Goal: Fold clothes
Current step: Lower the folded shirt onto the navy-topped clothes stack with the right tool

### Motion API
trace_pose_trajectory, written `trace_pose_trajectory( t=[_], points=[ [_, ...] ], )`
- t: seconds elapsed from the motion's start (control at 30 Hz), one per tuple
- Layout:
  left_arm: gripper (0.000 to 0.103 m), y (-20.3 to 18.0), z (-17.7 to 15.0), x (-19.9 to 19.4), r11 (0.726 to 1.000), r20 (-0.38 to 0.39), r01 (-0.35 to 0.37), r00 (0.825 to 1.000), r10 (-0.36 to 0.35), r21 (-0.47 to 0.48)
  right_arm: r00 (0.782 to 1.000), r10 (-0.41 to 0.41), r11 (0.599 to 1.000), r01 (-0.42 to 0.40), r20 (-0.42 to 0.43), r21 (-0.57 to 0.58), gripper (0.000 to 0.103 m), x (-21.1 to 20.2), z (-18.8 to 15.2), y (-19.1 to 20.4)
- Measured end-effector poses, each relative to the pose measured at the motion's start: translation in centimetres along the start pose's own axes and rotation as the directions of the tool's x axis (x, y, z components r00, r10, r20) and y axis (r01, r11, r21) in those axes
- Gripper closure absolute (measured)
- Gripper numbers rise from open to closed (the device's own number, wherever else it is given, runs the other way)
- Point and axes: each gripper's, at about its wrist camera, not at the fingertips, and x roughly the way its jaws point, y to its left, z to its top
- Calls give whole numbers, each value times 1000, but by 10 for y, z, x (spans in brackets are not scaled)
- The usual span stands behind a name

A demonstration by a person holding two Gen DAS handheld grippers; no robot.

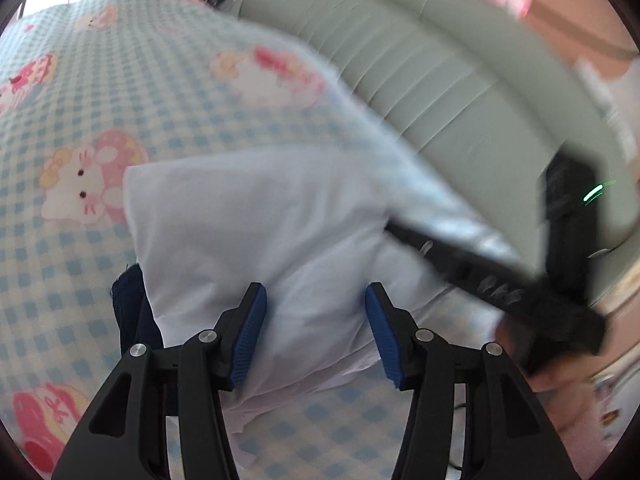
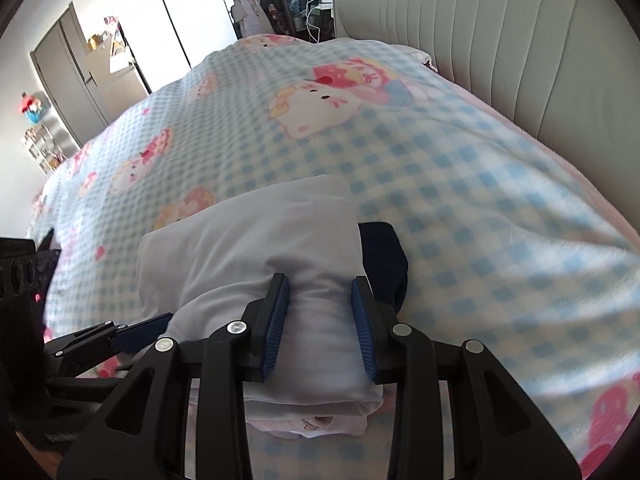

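Between the blue pads of the right gripper [image 2: 320, 320], a thick roll of the white garment [image 2: 248, 240] is sitting, and the pads are pressing against its sides, so this gripper is pinching the bundle from above, probably to keep the layers from springing apart. Its fingers are pointing steeply down onto the near end of the fold, where several stacked edges are showing beneath, along with a bit of pink-printed cloth I cannot identify.

Just to the left in the right wrist view, the left gripper [image 2: 140, 330] is reaching in low beside the same bundle. From its own camera, the left gripper [image 1: 316, 332] is standing spread, its pads hovering over the white garment [image 1: 260, 232] without squeezing it; cloth lies under and between the fingers, but neither pad is pressing. It looks as though it is waiting to smooth or take over the edge while the other hand is holding. The right gripper [image 1: 460, 264] is crossing that view as a dark blurred bar.

Beside the white piece, a dark navy garment [image 2: 384, 256] is peeking out, touching it and partly underneath. Both are lying on a blue checked blanket [image 2: 460, 184] with cartoon cat prints, which is covering the bed and giving a soft, flat surface for folding. Beyond it, a pale padded headboard [image 2: 500, 40] is rising.

The fold seems well advanced, the garment already compact.
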Motion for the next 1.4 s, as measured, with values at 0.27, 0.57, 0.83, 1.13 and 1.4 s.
trace_pose_trajectory(
  t=[0.27, 0.57, 0.83, 1.13, 1.4],
  points=[
    [51, 49, -3, 13, 987, -81, -117, 991, 108, -114, 997, 77, 996, -76, -18, 37, 54, -2, -10, -13],
    [49, 45, 2, 12, 983, -122, -147, 983, 134, -108, 998, -67, 997, 67, 9, -39, 54, -19, -10, 22],
    [41, 41, 6, 1, 979, -144, -183, 975, 169, -90, 997, -74, 996, 75, 12, -57, 54, -39, -8, 33],
    [38, 38, 14, -25, 977, -115, -205, 974, 197, -59, 995, -95, 994, 97, 35, -54, 50, -60, 1, 42],
    [36, 35, 14, -33, 983, -130, -176, 977, 168, -48, 996, -91, 994, 92, 15, -57, 48, -57, 1, 52]
  ],
)
